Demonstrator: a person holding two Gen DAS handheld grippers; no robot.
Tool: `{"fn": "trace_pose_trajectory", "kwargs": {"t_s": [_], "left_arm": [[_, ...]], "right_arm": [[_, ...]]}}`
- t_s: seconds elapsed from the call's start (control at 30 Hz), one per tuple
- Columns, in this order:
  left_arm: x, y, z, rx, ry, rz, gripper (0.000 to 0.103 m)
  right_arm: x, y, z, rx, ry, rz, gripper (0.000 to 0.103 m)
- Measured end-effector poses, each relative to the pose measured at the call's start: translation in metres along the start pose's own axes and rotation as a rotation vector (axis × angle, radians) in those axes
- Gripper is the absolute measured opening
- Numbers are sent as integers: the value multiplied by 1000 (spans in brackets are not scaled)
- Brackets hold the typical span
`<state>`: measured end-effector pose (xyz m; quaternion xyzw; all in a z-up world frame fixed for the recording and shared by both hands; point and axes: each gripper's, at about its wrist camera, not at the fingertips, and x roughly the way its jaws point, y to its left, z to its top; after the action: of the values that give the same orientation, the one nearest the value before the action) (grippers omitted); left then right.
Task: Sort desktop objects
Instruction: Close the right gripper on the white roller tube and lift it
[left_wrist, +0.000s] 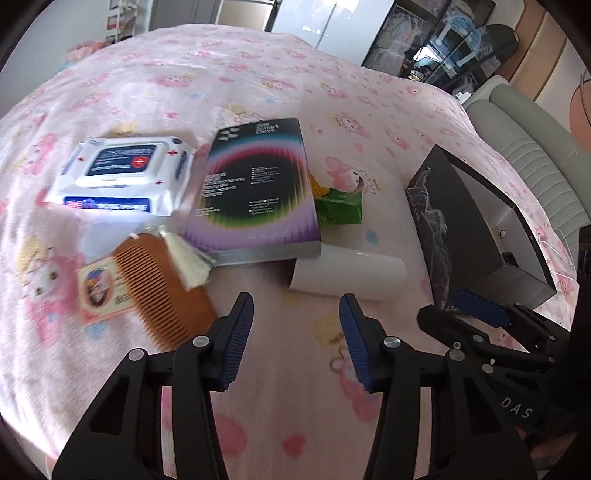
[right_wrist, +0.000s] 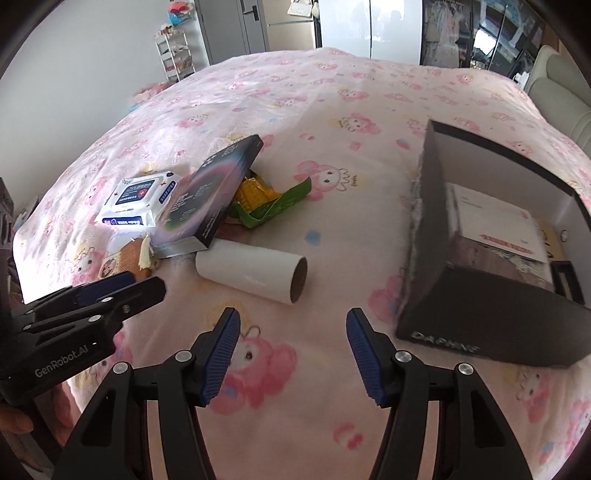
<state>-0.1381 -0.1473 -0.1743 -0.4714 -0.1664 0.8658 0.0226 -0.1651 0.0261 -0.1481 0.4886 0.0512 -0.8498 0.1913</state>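
Observation:
On a pink patterned cloth (left_wrist: 258, 74) lie a wet-wipes pack (left_wrist: 122, 173), a black book (left_wrist: 255, 192), a brown comb (left_wrist: 162, 295) with a small card (left_wrist: 99, 288), a green and yellow snack packet (left_wrist: 338, 205) and a white paper roll (left_wrist: 351, 275). The roll also shows in the right wrist view (right_wrist: 255, 271). A black open box (right_wrist: 491, 258) stands at the right with paper inside. My left gripper (left_wrist: 295, 306) is open and empty just short of the roll. My right gripper (right_wrist: 291, 321) is open and empty, between the roll and the box.
A grey padded chair (left_wrist: 532, 155) stands past the cloth's right edge. A white shelf rack (right_wrist: 177, 55), a door and cabinets are far behind. Each gripper shows at the edge of the other's view.

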Motion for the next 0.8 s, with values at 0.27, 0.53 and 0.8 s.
{"fn": "trace_pose_trajectory", "kwargs": {"t_s": [0.27, 0.53, 0.8], "left_arm": [[45, 6, 13, 14, 57, -69, 37], [45, -10, 10, 56, 68, -145, 25], [45, 9, 20, 8, 39, -98, 48]], "right_arm": [[38, -5, 15, 31, 46, 30, 42], [48, -5, 20, 69, 62, 145, 24], [32, -8, 22, 74, 28, 101, 23]]}}
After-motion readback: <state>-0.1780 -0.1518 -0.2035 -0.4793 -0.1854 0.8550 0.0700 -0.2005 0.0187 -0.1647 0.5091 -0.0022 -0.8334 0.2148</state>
